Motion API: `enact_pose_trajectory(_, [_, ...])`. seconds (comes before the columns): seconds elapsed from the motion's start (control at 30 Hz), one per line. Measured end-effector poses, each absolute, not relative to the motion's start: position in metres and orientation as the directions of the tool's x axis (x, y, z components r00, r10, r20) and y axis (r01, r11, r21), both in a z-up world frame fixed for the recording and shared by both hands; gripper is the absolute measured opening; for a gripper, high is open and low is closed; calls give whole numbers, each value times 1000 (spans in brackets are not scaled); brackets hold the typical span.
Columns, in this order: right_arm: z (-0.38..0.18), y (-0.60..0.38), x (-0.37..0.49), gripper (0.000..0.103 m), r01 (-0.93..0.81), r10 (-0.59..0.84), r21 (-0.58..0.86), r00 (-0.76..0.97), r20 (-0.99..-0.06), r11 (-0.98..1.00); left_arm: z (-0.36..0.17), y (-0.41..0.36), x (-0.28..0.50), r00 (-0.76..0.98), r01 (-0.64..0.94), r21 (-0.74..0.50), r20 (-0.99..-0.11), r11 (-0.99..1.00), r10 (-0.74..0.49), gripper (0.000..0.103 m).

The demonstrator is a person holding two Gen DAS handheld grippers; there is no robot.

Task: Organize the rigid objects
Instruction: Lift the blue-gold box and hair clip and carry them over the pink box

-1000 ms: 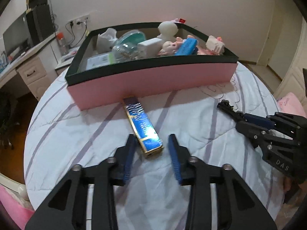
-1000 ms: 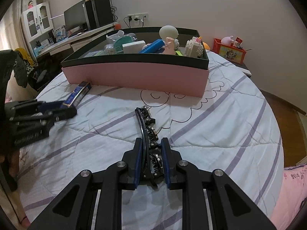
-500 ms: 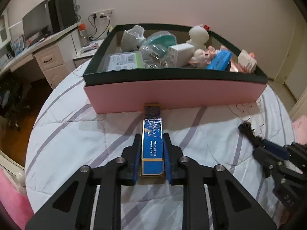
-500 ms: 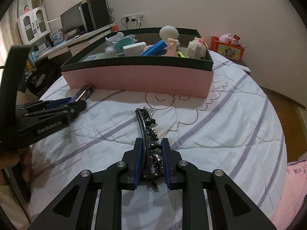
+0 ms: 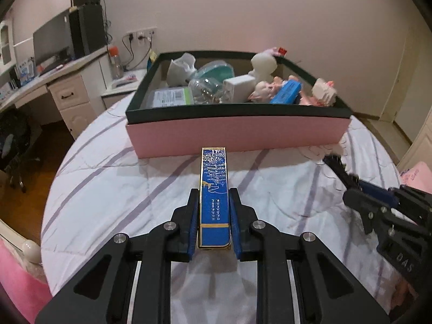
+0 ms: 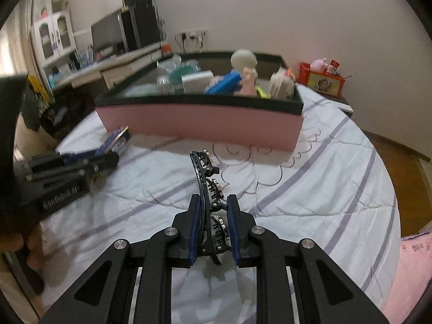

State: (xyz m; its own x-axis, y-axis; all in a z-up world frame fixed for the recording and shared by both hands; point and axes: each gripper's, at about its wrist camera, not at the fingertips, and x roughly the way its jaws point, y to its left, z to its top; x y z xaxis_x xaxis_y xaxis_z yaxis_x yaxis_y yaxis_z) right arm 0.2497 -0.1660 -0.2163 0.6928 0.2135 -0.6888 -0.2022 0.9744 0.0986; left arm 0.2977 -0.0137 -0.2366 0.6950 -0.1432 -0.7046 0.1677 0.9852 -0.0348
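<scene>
My left gripper (image 5: 213, 197) is shut on a long blue box with gold trim (image 5: 214, 189) and holds it lifted above the quilt, its far end toward the pink box (image 5: 237, 135). My right gripper (image 6: 213, 202) is shut on a black curved hair clip (image 6: 205, 178), also raised off the bed. The pink box with a dark green rim (image 6: 199, 118) holds several toys, a blue case and a white block. In the left wrist view the right gripper (image 5: 351, 189) shows at right with the clip. In the right wrist view the left gripper (image 6: 108, 159) shows at left with the blue box.
The bed has a white quilt with purple stripes (image 5: 108, 178). A white desk with drawers (image 5: 70, 97), a monitor and a chair stand to the left. A red toy crate (image 6: 322, 79) sits on a side table at right. A pink pillow (image 5: 415, 172) lies at the bed's right edge.
My left gripper has closed on the blue box and lifted it off the quilt. My right gripper has risen a little with the hair clip.
</scene>
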Motion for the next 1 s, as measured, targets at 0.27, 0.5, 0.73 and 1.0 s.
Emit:
enact_pose_trajectory(0.27, [-177, -164, 218, 19, -199, 228, 114, 794, -563, 973, -199, -16, 252, 789, 163, -45, -593, 986, -158, 20])
enact_pose_trajectory(0.5, [-134, -155, 195, 19, -217, 220, 64, 851, -477, 974, -163, -17, 226, 867, 118, 11, -488, 993, -97, 20])
enact_pose_trajectory(0.73, [-101, -149, 181, 19, -239, 235, 42, 881, -410, 970, -126, -16, 207, 911, 105, 39, -403, 994, -81, 20])
enact_pose_trajectory(1.0, [-81, -146, 174, 19, -245, 235, 19, 902, -362, 969, -92, -16, 197, 941, 120, 59, -326, 991, -94, 20])
